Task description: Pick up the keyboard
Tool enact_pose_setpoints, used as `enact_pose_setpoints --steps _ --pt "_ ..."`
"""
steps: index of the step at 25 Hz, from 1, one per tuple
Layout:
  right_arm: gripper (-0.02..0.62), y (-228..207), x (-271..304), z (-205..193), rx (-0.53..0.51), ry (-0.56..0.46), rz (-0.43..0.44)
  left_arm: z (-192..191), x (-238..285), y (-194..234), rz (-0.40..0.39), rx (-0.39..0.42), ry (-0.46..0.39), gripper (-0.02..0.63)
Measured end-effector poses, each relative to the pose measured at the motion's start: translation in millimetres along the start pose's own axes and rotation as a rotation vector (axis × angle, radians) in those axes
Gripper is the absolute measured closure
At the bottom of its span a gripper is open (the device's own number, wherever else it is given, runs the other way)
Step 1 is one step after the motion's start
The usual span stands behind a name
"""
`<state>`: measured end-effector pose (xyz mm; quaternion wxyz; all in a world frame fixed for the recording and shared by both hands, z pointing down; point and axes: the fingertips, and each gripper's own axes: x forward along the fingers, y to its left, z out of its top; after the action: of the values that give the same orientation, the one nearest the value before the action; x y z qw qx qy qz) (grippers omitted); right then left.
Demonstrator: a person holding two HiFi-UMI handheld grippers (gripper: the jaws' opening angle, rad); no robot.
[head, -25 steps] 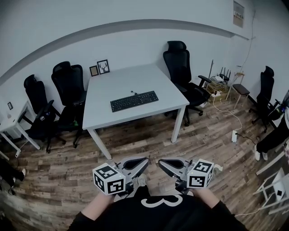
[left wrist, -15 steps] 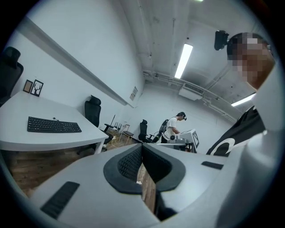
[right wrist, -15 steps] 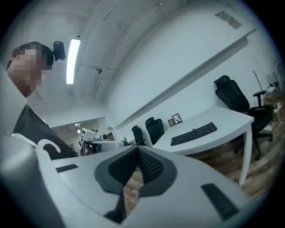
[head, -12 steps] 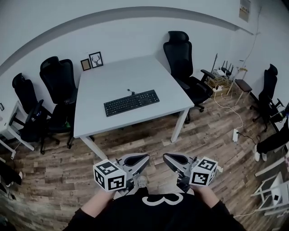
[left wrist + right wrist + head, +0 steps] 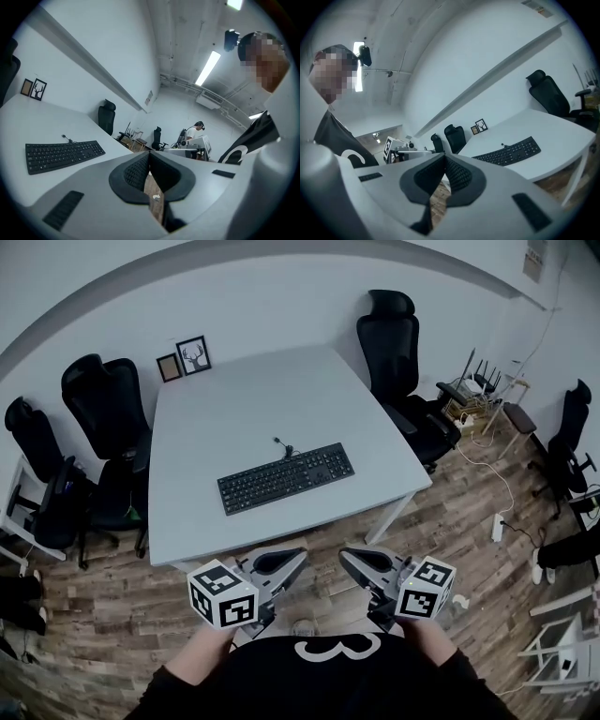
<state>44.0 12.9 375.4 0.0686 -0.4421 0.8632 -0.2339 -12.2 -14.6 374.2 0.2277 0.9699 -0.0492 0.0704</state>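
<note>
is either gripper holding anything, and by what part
Nothing is held. The left gripper and right gripper are both shut and empty; the keyboard lies untouched on the table.

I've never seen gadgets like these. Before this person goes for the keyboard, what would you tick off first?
1. The keyboard lies flat on the table with nothing on it: ok.
2. Its cable is loose: cannot tell; it curls just behind the keyboard.
3. The left gripper is ready to grasp: not ok; its jaws are shut and empty.
4. The right gripper is ready to grasp: not ok; its jaws are shut and empty.
5. Both grippers are over the keyboard: not ok; they hang short of the table's near edge.
6. The way to that edge is free: ok; the chairs stand at other sides.
</note>
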Motion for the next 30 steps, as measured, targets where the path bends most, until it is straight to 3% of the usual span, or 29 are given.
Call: enact_pose_setpoints --steps 7,10,14,17,21,30 --pt "0.586 -28 57 18 -0.016 0.060 0.003 18 0 66 0.009 -0.023 -0.012 0.593" --pt "0.586 -30 66 15 -0.013 0.091 0.007 17 -5 78 0.020 -0.050 -0.016 0.593" --pt "0.586 -37 70 16 -0.010 0.100 0.024 13 -7 81 0.051 0.000 0.002 0.594" --pt "0.586 -40 78 15 -0.004 0.101 0.057 10 -14 89 0.071 -0.054 -0.021 0.594" --pt "0.586 -44 93 15 -0.009 0.118 0.114 17 -21 107 0.138 -0.063 -0.043 0.593" --pt "0.586 -105 114 36 0.017 0.155 0.170 37 21 152 0.179 -0.074 -0.029 0.593"
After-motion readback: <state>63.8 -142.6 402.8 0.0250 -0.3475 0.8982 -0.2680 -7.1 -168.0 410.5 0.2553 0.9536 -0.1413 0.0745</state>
